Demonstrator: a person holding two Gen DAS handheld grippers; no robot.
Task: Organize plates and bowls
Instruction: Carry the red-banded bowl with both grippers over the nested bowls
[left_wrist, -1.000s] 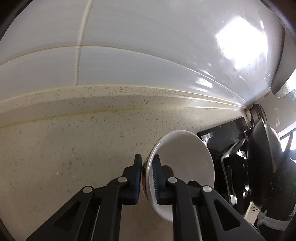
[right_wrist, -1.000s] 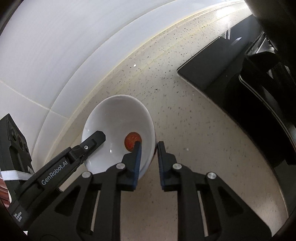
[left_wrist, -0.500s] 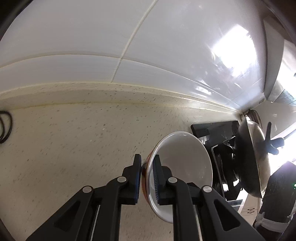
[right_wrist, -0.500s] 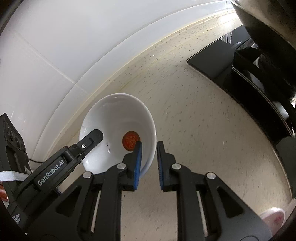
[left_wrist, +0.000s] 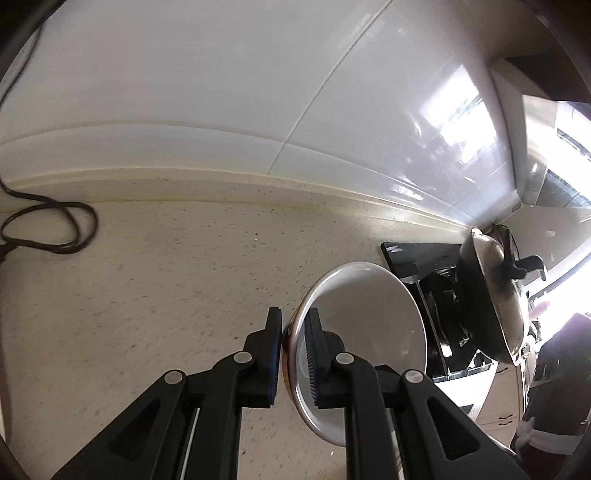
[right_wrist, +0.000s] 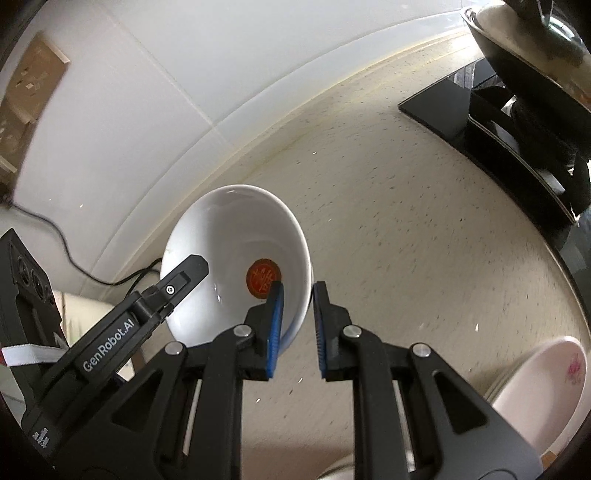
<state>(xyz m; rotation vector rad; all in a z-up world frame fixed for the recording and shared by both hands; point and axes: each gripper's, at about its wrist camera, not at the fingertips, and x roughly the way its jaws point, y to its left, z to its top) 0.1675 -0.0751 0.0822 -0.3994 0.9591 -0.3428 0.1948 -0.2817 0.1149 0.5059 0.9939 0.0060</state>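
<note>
A white bowl with a red mark on its inside bottom hangs above the speckled counter. My left gripper is shut on its rim, one finger inside and one outside; the bowl shows edge-on in the left wrist view. My right gripper straddles the opposite rim, with its jaws slightly parted and a small gap beside the wall. The left gripper's finger shows at the bowl's left rim in the right wrist view.
A black stove with a lidded pan stands at the right. A pink-flowered white bowl sits on a stack at the lower right. A black cable lies by the tiled wall at the left.
The bowl has been carried up and away from the stove, leftward along the counter. The right gripper's jaws have parted a little around the rim. The cable and the flowered bowl came into view.
</note>
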